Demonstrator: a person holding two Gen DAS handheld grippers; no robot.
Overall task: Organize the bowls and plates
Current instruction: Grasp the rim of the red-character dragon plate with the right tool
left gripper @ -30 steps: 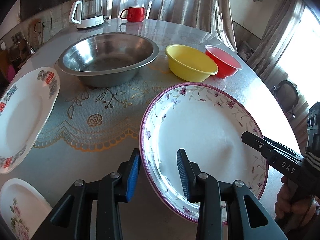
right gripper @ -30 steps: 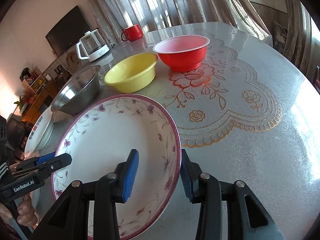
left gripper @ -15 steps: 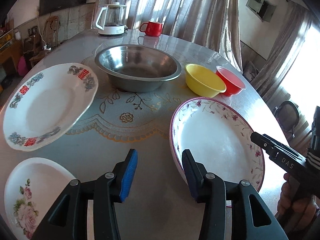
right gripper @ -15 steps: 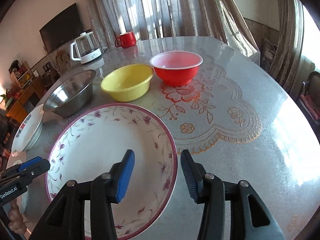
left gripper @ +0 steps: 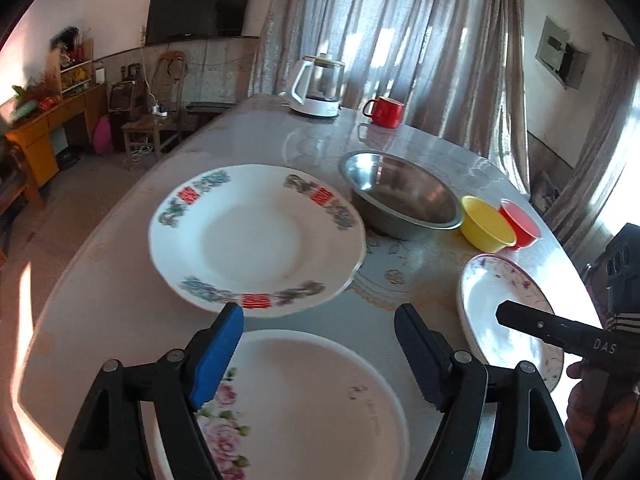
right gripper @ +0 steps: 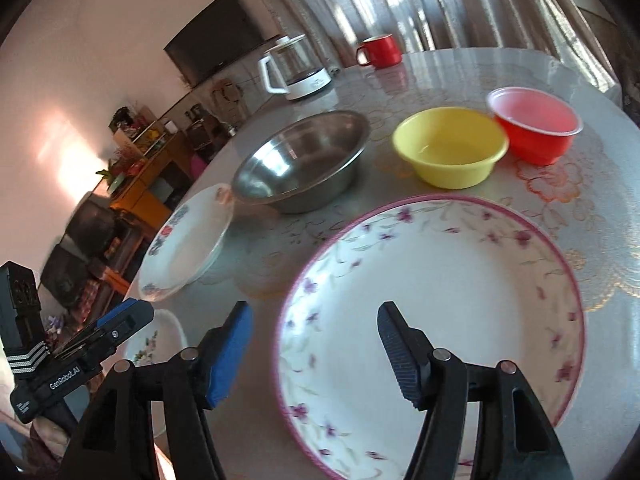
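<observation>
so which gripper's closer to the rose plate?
Left. The left gripper hovers right over the rose plate, jaws opening, nothing between them. The right gripper is off to the side, over the purple-rimmed plate.

Right hand-held gripper [right gripper: 314, 354] (jaws opening) straddles purple-rimmed plate [right gripper: 460, 300].

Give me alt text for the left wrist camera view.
The left claw, opening and empty, hangs over a white rose-printed plate. Beyond it lie a red-and-blue-patterned white plate, a steel bowl, and yellow and red plastic bowls.
</observation>
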